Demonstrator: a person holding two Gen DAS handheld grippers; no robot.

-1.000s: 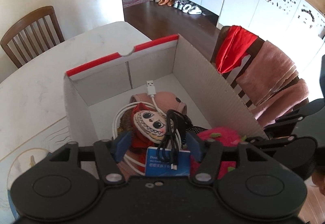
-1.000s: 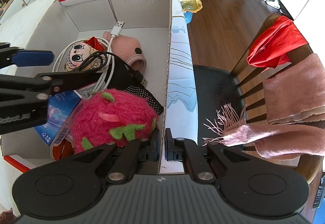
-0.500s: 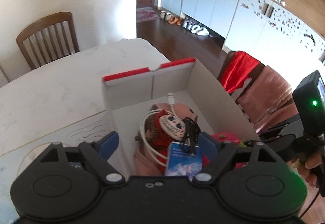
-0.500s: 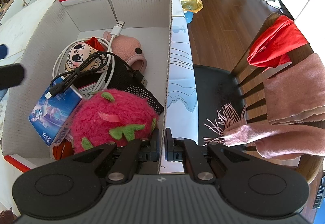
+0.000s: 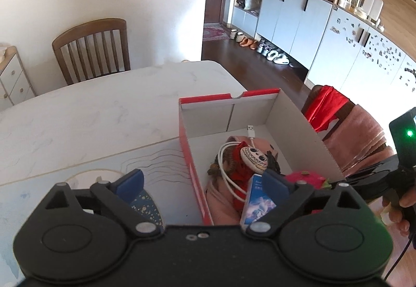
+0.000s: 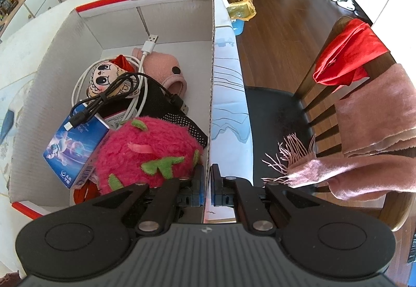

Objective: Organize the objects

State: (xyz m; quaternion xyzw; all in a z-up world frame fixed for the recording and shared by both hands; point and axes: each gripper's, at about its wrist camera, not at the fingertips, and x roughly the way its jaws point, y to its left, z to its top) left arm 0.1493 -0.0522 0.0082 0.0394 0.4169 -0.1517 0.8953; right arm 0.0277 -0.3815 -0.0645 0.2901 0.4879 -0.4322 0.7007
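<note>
The box (image 6: 212, 58), a cardboard one with red edges, stood open on the white table (image 5: 109, 107), its right wall near the table's edge beside a chair (image 6: 319, 94) draped with a red cloth (image 6: 348, 52) and a pink scarf (image 6: 374, 131). Inside lay a pink fuzzy toy (image 6: 145, 154) with green patches, a blue carton (image 6: 75, 146) leaning against it, a doll (image 6: 109, 78) with a painted face, a white cable (image 6: 145, 52) looped around the doll, a black cable (image 6: 111, 94) lying across the doll and the carton, a pink slipper (image 6: 163, 68) and a black dotted cloth (image 6: 182, 120). The right gripper (image 6: 206, 185) was clamped on the near end of the box's right wall, one pad inside, one outside. The left gripper (image 5: 202, 183) hung above the box's near left corner with its jaws opening wide and gripping nothing; one blue finger (image 5: 130, 181) was over the table, the other over the carton. In the left view, a hand (image 5: 404, 206) showed at the right edge, holding the other gripper's handle.
</note>
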